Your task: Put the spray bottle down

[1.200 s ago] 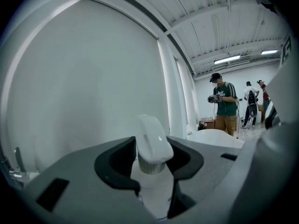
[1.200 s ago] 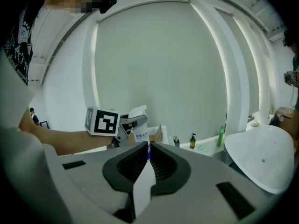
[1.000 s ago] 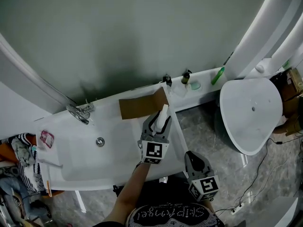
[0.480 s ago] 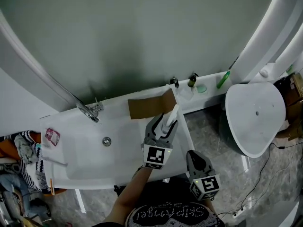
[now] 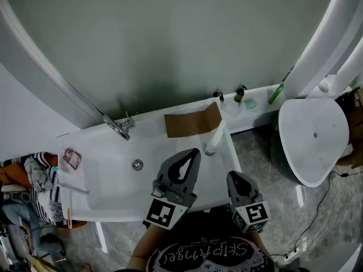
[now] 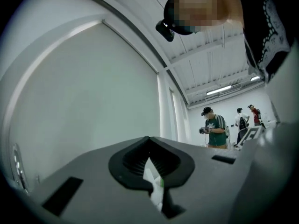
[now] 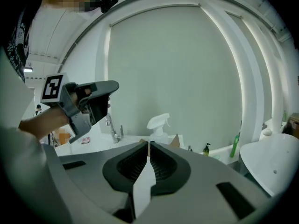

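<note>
The white spray bottle (image 5: 214, 139) stands upright by itself on the near rim of the white bathtub (image 5: 102, 174), next to a brown cardboard piece. My left gripper (image 5: 193, 154) hangs lifted off to the bottle's left, clear of it, jaws shut and empty. In the left gripper view its jaws (image 6: 149, 141) meet at the tips, pointing at the grey wall. My right gripper (image 5: 233, 176) hovers nearer to me, below the bottle, shut with nothing held. The right gripper view shows the bottle (image 7: 159, 123) beyond its closed tips (image 7: 148, 146), with the left gripper (image 7: 110, 90) up at the left.
A brown cardboard piece (image 5: 191, 122) lies across the tub's far rim. A chrome faucet (image 5: 118, 128) and a drain (image 5: 137, 164) are at the left. Small bottles (image 5: 240, 94) and a green one (image 5: 276, 93) stand on the ledge. A white basin (image 5: 315, 137) is at the right.
My left gripper has let go of the spray bottle, lifted away toward me and shut its jaws. The bottle now stands alone on the tub rim. The right gripper has shifted slightly.
</note>
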Tool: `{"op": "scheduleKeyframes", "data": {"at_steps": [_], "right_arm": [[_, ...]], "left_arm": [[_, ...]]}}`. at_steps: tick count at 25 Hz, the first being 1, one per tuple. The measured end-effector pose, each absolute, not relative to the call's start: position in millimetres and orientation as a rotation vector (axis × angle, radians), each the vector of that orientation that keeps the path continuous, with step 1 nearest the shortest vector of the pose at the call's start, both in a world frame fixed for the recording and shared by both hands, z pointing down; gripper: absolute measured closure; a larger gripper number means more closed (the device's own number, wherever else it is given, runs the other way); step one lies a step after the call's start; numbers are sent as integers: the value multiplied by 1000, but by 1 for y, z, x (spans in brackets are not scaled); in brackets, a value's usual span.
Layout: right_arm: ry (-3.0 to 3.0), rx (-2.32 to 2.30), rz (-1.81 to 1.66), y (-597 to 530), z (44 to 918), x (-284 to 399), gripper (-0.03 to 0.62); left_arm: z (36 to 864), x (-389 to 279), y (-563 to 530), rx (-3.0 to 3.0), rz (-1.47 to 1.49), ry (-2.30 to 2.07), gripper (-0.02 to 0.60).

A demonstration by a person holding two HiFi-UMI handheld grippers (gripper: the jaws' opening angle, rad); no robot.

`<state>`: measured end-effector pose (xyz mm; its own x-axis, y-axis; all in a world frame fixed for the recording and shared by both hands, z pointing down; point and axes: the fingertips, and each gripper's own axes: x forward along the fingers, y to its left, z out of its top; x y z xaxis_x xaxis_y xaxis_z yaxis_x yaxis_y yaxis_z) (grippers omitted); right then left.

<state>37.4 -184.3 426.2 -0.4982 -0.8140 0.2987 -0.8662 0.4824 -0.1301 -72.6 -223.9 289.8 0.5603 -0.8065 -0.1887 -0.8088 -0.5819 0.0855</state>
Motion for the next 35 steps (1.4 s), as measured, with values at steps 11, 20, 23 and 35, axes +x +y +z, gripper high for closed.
{"op": "scheduleKeyframes", "data": {"at_steps": [11, 20, 23, 35], "right_arm": [[-2551, 1439, 366, -178, 420, 33, 565], [-2534, 1416, 360, -167, 422, 30, 565], [-2542, 1411, 346, -167, 420, 29, 565], [-2512, 1441, 418, -149, 430, 44, 565]], "left_arm": [[330, -114, -153, -2865, 154, 1481, 577], [367, -141, -143, -2878, 113, 1669, 577], [367, -158, -150, -2857, 165, 1731, 577], [362, -198, -154, -2815, 158, 1805, 577]]}}
